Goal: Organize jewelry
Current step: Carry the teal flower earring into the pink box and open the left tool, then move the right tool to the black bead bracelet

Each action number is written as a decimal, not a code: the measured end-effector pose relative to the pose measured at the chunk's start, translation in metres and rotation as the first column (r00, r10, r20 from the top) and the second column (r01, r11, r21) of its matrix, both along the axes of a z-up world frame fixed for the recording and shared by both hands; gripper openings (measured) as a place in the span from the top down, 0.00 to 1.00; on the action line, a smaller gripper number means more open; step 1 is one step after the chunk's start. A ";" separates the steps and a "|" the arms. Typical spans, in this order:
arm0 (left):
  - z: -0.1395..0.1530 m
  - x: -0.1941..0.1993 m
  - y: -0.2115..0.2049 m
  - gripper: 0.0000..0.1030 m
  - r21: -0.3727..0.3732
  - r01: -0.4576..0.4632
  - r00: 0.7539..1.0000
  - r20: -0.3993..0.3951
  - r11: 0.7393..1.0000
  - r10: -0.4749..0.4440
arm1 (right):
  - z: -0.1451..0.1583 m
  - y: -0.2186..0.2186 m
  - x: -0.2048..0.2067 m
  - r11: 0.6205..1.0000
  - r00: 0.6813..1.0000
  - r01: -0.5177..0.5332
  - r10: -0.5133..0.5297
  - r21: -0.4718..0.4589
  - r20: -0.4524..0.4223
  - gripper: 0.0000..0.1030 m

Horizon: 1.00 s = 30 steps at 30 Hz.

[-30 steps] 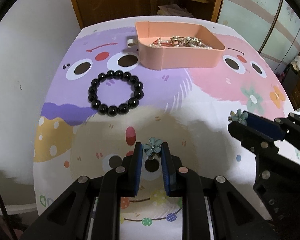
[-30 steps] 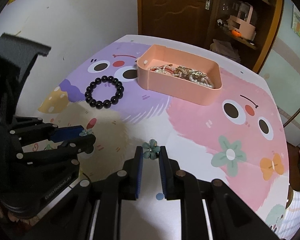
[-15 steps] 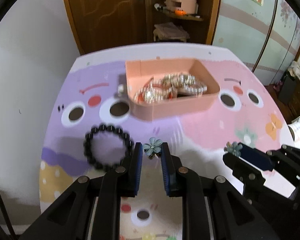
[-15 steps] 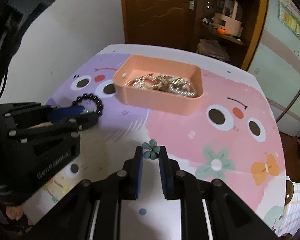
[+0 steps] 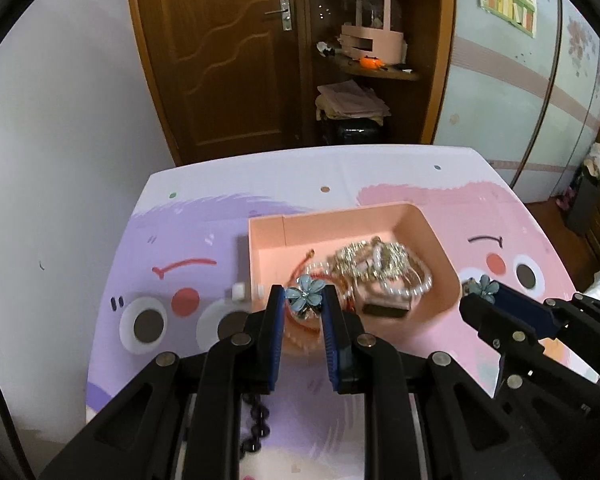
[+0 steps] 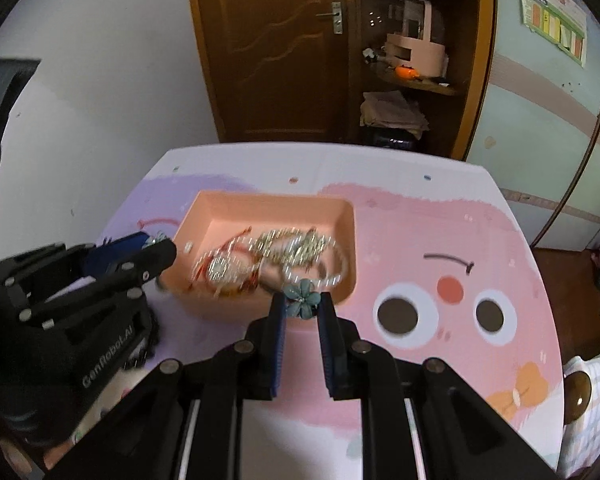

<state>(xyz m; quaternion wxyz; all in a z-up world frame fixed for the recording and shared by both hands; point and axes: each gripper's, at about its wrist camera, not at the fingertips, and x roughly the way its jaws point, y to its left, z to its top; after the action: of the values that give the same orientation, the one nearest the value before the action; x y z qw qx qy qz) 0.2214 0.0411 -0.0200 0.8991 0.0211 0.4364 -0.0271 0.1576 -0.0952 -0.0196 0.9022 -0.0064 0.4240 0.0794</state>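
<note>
Left gripper [image 5: 303, 300] jaws nearly closed, tilted downward; right gripper [image 6: 302, 300] apparently likewise.

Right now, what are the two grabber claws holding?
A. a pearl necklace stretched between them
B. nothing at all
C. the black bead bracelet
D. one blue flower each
D. The left gripper pinches a blue flower earring between its pads, and the right gripper pinches a matching flower, both hovering by the pink tray.

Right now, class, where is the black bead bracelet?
In the left wrist view the black bead bracelet lies on the tablecloth, low in the picture, mostly hidden beneath the left gripper, nearer than the pink tray.
</note>
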 end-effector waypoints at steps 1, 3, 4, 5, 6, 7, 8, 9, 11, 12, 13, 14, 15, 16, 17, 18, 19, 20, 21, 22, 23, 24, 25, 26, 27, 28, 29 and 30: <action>-0.001 0.005 0.000 0.84 0.001 -0.004 1.000 -0.001 1.000 0.004 | 0.001 0.000 0.006 1.000 1.000 0.003 -0.003 0.005 0.004 0.85; -0.004 0.013 0.001 0.84 0.003 -0.009 1.000 -0.006 1.000 0.009 | 0.000 0.001 0.015 1.000 1.000 0.008 -0.008 0.013 0.005 0.85; -0.006 0.018 0.002 0.84 0.003 -0.013 1.000 -0.009 1.000 0.013 | -0.001 0.001 0.020 1.000 1.000 0.009 -0.009 0.019 0.002 0.85; -0.008 0.021 0.003 0.84 0.003 -0.016 1.000 -0.013 1.000 0.016 | -0.003 0.002 0.024 1.000 1.000 0.009 -0.009 0.023 -0.005 0.85; -0.011 0.025 0.003 0.84 0.004 -0.018 1.000 -0.017 1.000 0.018 | -0.005 0.003 0.027 1.000 1.000 0.010 -0.009 0.028 -0.013 0.85; -0.014 0.028 0.004 0.84 0.005 -0.021 1.000 -0.022 1.000 0.021 | -0.007 0.003 0.030 0.999 1.000 0.010 -0.009 0.030 -0.017 0.85; -0.016 0.030 0.004 0.84 0.006 -0.022 0.999 -0.025 1.000 0.022 | -0.010 0.004 0.033 1.000 1.000 0.010 -0.009 0.028 -0.024 0.85; -0.019 0.033 0.005 0.84 0.007 -0.024 0.999 -0.031 1.000 0.024 | -0.012 0.004 0.036 1.000 0.999 0.010 -0.010 0.026 -0.031 0.85; -0.024 0.037 0.006 0.84 0.001 -0.027 0.999 -0.042 1.000 0.027 | -0.017 0.004 0.040 1.000 0.999 0.012 -0.011 0.026 -0.044 0.85; -0.027 0.039 0.005 0.84 -0.001 -0.027 0.999 -0.048 1.000 0.027 | -0.019 0.004 0.042 1.000 0.999 0.014 -0.012 0.026 -0.050 0.85; -0.029 0.041 0.005 0.84 -0.001 -0.027 0.998 -0.052 1.000 0.027 | -0.021 0.004 0.044 1.000 0.998 0.015 -0.014 0.026 -0.054 0.85; -0.031 0.043 0.004 0.84 0.001 -0.025 0.998 -0.056 1.000 0.025 | -0.023 0.003 0.046 1.000 0.998 0.015 -0.013 0.027 -0.062 0.85; -0.033 0.044 0.002 0.84 0.002 -0.024 0.998 -0.060 1.000 0.024 | -0.024 0.003 0.047 1.000 0.998 0.015 -0.013 0.027 -0.069 0.85; -0.034 0.045 0.002 0.84 0.002 -0.023 0.998 -0.064 1.000 0.023 | -0.027 0.002 0.049 1.000 0.997 0.015 -0.013 0.026 -0.080 0.84; -0.036 0.046 0.001 0.84 0.002 -0.021 0.997 -0.069 1.000 0.021 | -0.029 0.001 0.050 1.000 0.996 0.015 -0.013 0.026 -0.089 0.84; -0.037 0.047 0.000 0.84 0.003 -0.019 0.997 -0.072 1.000 0.019 | -0.032 0.001 0.052 1.000 0.995 0.016 -0.013 0.024 -0.099 0.84; -0.038 0.047 0.000 0.84 0.004 -0.017 0.997 -0.074 1.000 0.018 | -0.034 0.000 0.053 1.000 0.994 0.014 -0.012 0.022 -0.108 0.84; -0.039 0.048 0.001 0.84 0.006 -0.015 0.997 -0.076 1.000 0.015 | -0.036 0.000 0.054 1.000 0.993 0.016 -0.013 0.018 -0.115 0.84; -0.039 0.048 0.000 0.84 0.008 -0.014 0.997 -0.076 1.000 0.015 | -0.037 0.000 0.055 1.000 0.993 0.018 -0.016 0.016 -0.117 0.84; -0.039 0.048 0.000 0.84 0.009 -0.013 0.997 -0.076 1.000 0.014 | -0.038 -0.001 0.055 1.000 0.993 0.018 -0.016 0.011 -0.119 0.84; -0.039 0.048 0.000 0.84 0.008 -0.012 0.997 -0.076 1.000 0.013 | -0.038 0.000 0.055 1.000 0.993 0.018 -0.017 0.005 -0.120 0.84; -0.039 0.048 0.000 0.84 0.007 -0.014 0.997 -0.077 1.000 0.014 | -0.039 0.000 0.056 1.000 0.992 0.016 -0.016 0.001 -0.125 0.84; -0.039 0.048 0.000 0.83 0.008 -0.016 0.997 -0.077 1.000 0.016 | -0.039 0.001 0.056 1.000 0.991 0.012 -0.012 -0.001 -0.130 0.84; -0.039 0.048 0.000 0.81 0.007 -0.017 0.997 -0.077 1.000 0.017 | -0.039 0.001 0.057 1.000 0.991 0.010 -0.010 -0.003 -0.134 0.84; -0.038 0.048 0.000 0.79 0.007 -0.015 0.997 -0.076 1.000 0.015 | -0.039 0.001 0.057 1.000 0.991 0.008 -0.009 -0.006 -0.135 0.84; -0.038 0.048 0.000 0.77 0.008 -0.014 0.997 -0.072 1.000 0.014 | -0.039 0.001 0.057 1.000 0.991 0.008 -0.008 -0.006 -0.134 0.84; -0.038 0.047 -0.001 0.75 0.010 -0.013 0.998 -0.069 1.000 0.014 | -0.038 0.001 0.057 1.000 0.991 0.004 -0.004 -0.002 -0.131 0.84; -0.037 0.047 -0.001 0.73 0.010 -0.012 0.998 -0.065 1.000 0.013 | -0.038 0.002 0.056 1.000 0.992 -0.001 0.000 -0.002 -0.129 0.83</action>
<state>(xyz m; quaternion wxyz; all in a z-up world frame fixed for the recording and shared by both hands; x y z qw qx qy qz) 0.2681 0.0403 -0.0569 0.8845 0.0219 0.4656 -0.0200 0.2133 -0.0935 -0.0571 0.8729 -0.0024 0.4813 0.0793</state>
